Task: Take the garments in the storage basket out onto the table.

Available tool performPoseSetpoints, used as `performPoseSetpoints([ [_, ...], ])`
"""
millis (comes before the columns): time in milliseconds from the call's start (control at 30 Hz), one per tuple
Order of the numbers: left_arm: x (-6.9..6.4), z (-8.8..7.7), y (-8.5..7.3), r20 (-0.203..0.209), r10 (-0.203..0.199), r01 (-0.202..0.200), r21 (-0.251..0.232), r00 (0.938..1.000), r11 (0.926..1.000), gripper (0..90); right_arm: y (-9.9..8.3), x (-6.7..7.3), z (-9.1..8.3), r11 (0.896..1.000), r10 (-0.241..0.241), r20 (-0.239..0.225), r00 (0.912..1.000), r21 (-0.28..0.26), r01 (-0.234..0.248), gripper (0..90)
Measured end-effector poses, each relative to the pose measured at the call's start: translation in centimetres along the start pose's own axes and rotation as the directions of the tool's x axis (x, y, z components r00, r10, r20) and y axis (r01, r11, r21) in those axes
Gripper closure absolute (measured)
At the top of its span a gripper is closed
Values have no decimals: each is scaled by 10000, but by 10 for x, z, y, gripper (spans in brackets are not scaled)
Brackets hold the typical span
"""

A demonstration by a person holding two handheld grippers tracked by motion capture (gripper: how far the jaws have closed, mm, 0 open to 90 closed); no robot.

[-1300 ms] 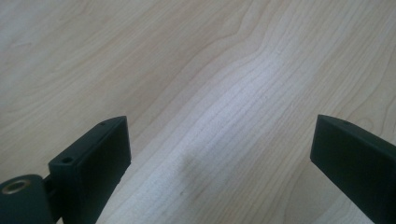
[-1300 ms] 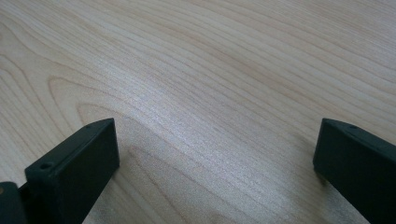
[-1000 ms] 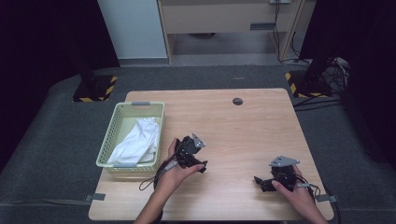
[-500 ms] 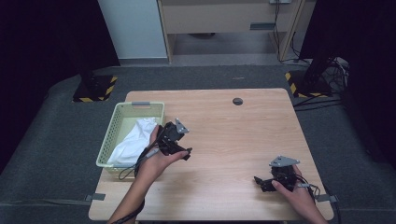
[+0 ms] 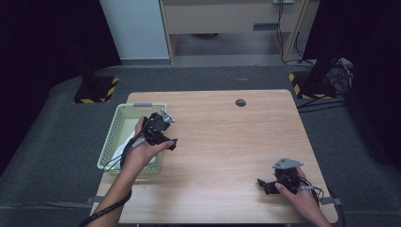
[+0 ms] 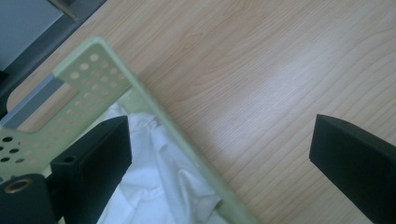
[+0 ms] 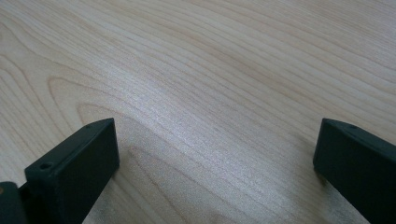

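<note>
While the left hand-held gripper (image 5: pixel 163 137) hangs above the right edge of the pale green basket (image 5: pixel 110 148), its jaws stand wide apart and hold nothing. Seen in the left gripper view, one black jaw lies over the inside of the basket (image 6: pixel 88 70) and the other over bare wood, so the basket's perforated rim runs slantwise between them. A crumpled white cloth (image 6: pixel 161 179) lies inside the basket, pressed up against that rim; from the high view the cloth (image 5: pixel 124 147) shows as a pale patch in the basket's near half, partly hidden behind the person's left hand (image 5: pixel 138 153). Neither jaw touches the cloth or the basket as far as the pictures tell.

On the near right part of the table (image 5: pixel 227 142), well apart from the basket, the right hand-held gripper (image 5: pixel 267 184) sits low in the person's right hand (image 5: pixel 298 196), a grey three-cornered plate on top of it. Its jaws point toward the left and are likewise spread wide and empty; the right gripper view shows nothing but wood grain of the table (image 7: pixel 210 93) between them, very close beneath.

A small dark round disc (image 5: pixel 240 102) lies flush in the far part of the table, well away from both grippers. A cable trails from the left gripper down along the forearm.
</note>
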State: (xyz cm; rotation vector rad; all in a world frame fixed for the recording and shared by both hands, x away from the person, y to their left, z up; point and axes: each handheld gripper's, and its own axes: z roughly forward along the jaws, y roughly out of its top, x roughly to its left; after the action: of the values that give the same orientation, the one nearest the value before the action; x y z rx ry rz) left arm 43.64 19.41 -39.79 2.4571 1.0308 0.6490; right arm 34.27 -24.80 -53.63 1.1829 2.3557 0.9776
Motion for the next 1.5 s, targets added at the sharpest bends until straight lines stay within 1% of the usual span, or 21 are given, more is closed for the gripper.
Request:
performPoseSetpoints([
  [133, 16, 4, -12, -139, -270, 275, 365, 9995, 9990, 53, 0, 0, 0, 10000, 0, 2, 10000, -1, 0, 4],
  [267, 31, 7, -26, -303, -658, 673, 532, 9974, 9963, 55, 0, 0, 0, 10000, -5, 3, 10000, -3, 5, 4],
  [400, 47, 7, -38, -493, -1279, 1302, 475, 9906, 9903, 70, 0, 0, 0, 10000, -28, 4, 10000, -11, 28, 4],
  [467, 53, 11, -43, -418, -1368, 1394, 680, 9897, 9879, 61, 0, 0, 0, 10000, -30, 3, 10000, -13, 30, 4],
  [533, 56, 16, -49, -359, -1284, 1312, 921, 9911, 9871, 56, 0, 0, 0, 10000, -33, 4, 10000, -12, 33, 4],
  [633, 57, 23, -56, 50, -1198, 1183, 1219, 9928, 9855, 49, 0, 0, 0, 10000, -29, 3, 10000, -11, 29, 4],
  [733, 56, 34, -62, 513, -1243, 1151, 1554, 9909, 9811, 47, 0, 0, 0, 10000, -28, 4, 10000, -11, 28, 4],
  [800, 58, 42, -65, 716, -1323, 1188, 1679, 9886, 9786, 36, 0, 0, 0, 10000, -30, 4, 10000, -11, 30, 4],
  [867, 62, 51, -67, 740, -1385, 1230, 1844, 9876, 9751, 36, 0, 0, 0, 10000, -29, 4, 10000, -11, 29, 4],
  [933, 67, 59, -70, 839, -1640, 1484, 1673, 9829, 9747, 39, 0, 0, 0, 10000, -30, 4, 10000, -9, 30, 4],
  [1000, 71, 66, -73, 1170, -1963, 1775, 1534, 9735, 9721, 34, 0, 0, 0, 10000, -34, 5, 10000, -13, 34, 4],
  [1067, 74, 72, -76, 1570, -2125, 1879, 1578, 9645, 9694, 33, 0, 0, 0, 10000, -31, 3, 10000, -11, 31, 4],
  [1100, 74, 72, -76, 1570, -2125, 1879, 1578, 9645, 9694, 35, 0, 0, 0, 10000, -32, 4, 10000, -12, 32, 4],
  [1133, 75, 78, -79, 1784, -2111, 1834, 1597, 9611, 9700, 33, 0, 0, 0, 10000, -32, 4, 10000, -11, 32, 4],
  [1167, 76, 80, -80, 1855, -2123, 1842, 1576, 9594, 9702, 31, 0, 0, 0, 10000, -31, 3, 10000, -11, 31, 4],
  [1233, 76, 83, -81, 1903, -2009, 1729, 1539, 9610, 9728, 27, 0, 0, 0, 10000, -32, 5, 10000, -12, 32, 4],
  [1267, 77, 85, -81, 1960, -2029, 1738, 1556, 9594, 9724, 23, 0, 0, 0, 10000, -34, 6, 10000, -11, 34, 4],
  [1300, 77, 88, -81, 1933, -1970, 1664, 1637, 9612, 9724, 21, 0, 0, 0, 10000, -25, 8, 10000, -10, 25, 4],
  [1333, 78, 91, -81, 1965, -1981, 1667, 1651, 9603, 9721, 18, 0, 0, 0, 10000, 23, 14, 10000, -1, -23, 4],
  [1433, 79, 100, -82, 2121, -2224, 1877, 1718, 9516, 9671, 3, -1, 1, 0, 10000, 6, 21, 10000, -5, -6, 4],
  [1500, 80, 103, -82, 2215, -2262, 1892, 1761, 9486, 9660, 0, -1, 1, -1, 10000, 4, 22, 10000, -14, -4, 4],
])
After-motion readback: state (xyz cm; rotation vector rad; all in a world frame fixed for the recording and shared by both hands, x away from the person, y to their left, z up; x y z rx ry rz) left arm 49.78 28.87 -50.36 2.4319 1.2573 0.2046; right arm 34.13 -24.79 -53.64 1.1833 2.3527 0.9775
